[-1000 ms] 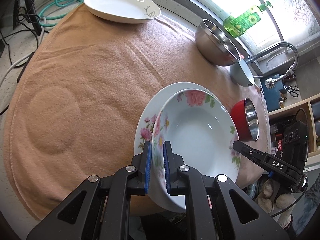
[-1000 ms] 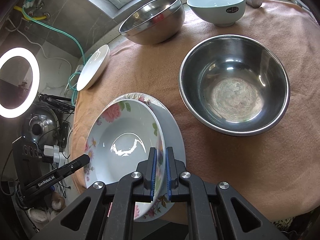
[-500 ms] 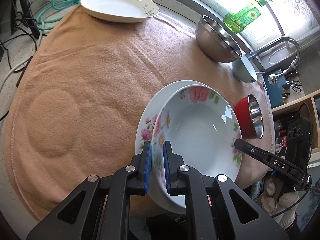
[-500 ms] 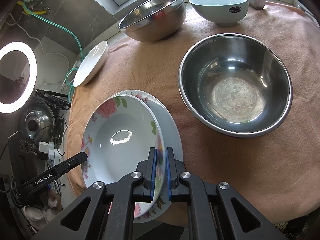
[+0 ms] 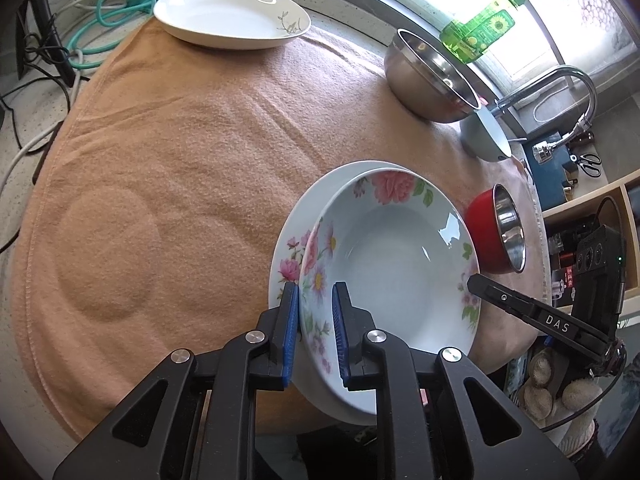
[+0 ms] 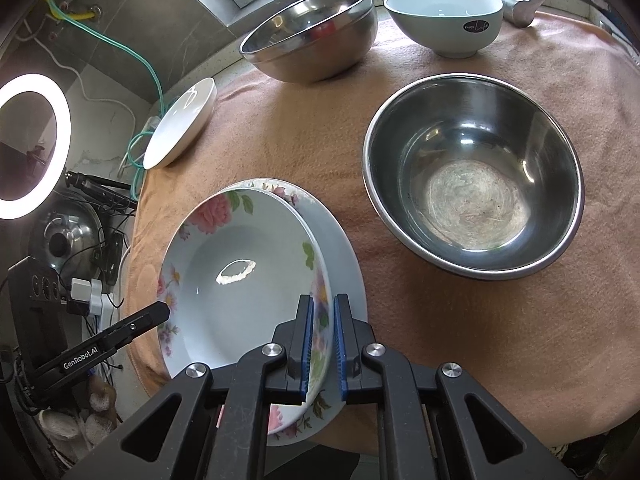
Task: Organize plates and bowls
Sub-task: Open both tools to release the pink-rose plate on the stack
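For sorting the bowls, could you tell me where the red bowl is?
Left wrist view only, right side: the red bowl stands just beyond the floral plates.

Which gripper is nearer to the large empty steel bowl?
Right. The right gripper straddles the floral plate's rim on the side facing the large steel bowl; the left gripper, jaws opening, straddles the opposite rim.

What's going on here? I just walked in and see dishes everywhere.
A person works two handheld grippers on a floral plate set on another floral plate on the towel-covered counter. The left gripper is opening, its pads off the rim between them. The right gripper straddles the opposite rim, nearly shut. Steel bowls and a white plate sit around.
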Action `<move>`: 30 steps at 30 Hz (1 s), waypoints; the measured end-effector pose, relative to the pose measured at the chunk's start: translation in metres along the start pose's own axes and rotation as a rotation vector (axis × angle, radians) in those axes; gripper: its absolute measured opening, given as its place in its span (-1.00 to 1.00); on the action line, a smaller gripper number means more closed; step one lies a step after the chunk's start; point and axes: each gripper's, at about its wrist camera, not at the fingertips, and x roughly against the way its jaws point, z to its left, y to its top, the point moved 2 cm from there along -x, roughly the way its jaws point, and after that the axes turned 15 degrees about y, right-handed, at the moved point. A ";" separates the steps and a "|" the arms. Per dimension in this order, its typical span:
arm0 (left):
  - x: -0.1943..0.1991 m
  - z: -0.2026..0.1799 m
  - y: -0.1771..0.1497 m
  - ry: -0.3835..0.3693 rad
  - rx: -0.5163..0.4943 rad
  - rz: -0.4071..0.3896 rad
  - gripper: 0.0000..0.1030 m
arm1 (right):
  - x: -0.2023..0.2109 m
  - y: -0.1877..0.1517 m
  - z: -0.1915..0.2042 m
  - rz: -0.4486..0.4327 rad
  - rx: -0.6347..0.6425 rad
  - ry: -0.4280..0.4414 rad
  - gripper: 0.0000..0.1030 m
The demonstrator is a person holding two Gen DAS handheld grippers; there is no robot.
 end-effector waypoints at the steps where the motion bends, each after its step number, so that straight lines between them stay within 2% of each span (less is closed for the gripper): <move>1: 0.001 0.000 0.000 -0.001 -0.001 -0.001 -0.70 | 0.001 0.000 0.000 -0.002 -0.003 0.000 -0.79; 17: 0.015 0.006 0.003 0.003 0.010 -0.036 -0.70 | 0.012 0.000 0.001 -0.032 -0.011 -0.003 -0.76; 30: 0.029 0.029 0.006 0.014 0.056 -0.062 -0.70 | 0.025 0.001 0.018 -0.072 0.014 0.016 -0.69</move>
